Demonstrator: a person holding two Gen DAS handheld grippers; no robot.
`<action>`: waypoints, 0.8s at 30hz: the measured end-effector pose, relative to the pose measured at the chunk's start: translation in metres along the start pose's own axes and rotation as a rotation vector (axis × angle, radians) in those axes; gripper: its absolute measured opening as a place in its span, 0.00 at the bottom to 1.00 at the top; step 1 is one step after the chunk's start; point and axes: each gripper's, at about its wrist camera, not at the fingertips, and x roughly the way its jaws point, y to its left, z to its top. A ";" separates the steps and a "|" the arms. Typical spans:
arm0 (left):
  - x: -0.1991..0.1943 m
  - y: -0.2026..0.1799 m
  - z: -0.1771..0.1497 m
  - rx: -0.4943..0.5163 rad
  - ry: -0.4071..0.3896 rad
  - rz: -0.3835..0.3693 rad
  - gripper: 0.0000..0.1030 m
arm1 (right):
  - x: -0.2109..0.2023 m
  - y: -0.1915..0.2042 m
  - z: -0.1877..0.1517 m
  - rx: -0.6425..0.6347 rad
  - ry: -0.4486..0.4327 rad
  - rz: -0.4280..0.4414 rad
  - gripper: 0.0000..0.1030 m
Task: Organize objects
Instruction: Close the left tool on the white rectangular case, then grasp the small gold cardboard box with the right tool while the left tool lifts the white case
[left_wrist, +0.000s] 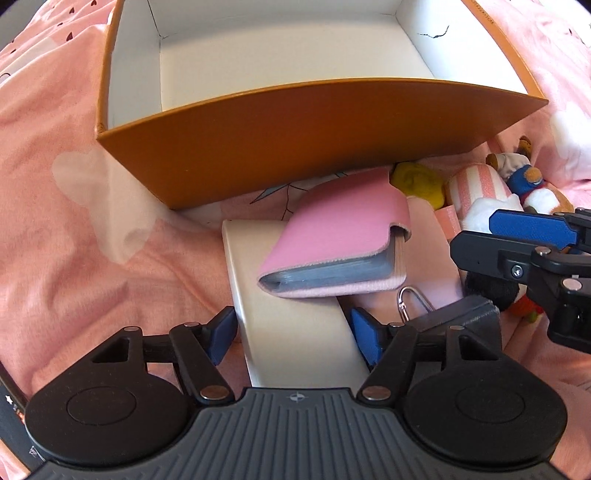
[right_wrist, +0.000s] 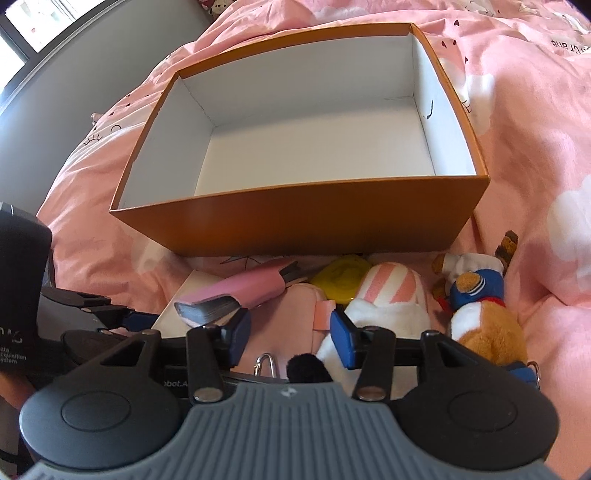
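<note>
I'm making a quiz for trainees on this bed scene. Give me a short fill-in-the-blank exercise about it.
1. The inside of the orange box is ____ of objects.
2. The pink card holder rests on a flat ____ box.
3. The left gripper straddles that flat box with jaws ____.
4. The bedding is mainly ____.

Missing words: empty; white; open; pink

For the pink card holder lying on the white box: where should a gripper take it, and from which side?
Grip the pink card holder across its thickness at the open page edge, coming from the camera-near side. It lies tilted on the white box, that edge raised and facing the left gripper, whose open jaws straddle the box.
</note>
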 end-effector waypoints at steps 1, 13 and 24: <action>-0.003 0.001 -0.002 0.005 -0.005 0.003 0.74 | -0.001 0.000 -0.001 -0.005 -0.001 0.007 0.49; -0.041 0.017 -0.034 0.108 -0.040 0.085 0.72 | 0.001 0.059 -0.003 -0.440 0.156 0.244 0.43; -0.059 0.028 -0.058 0.255 -0.033 0.128 0.72 | 0.055 0.130 -0.030 -0.927 0.363 0.176 0.48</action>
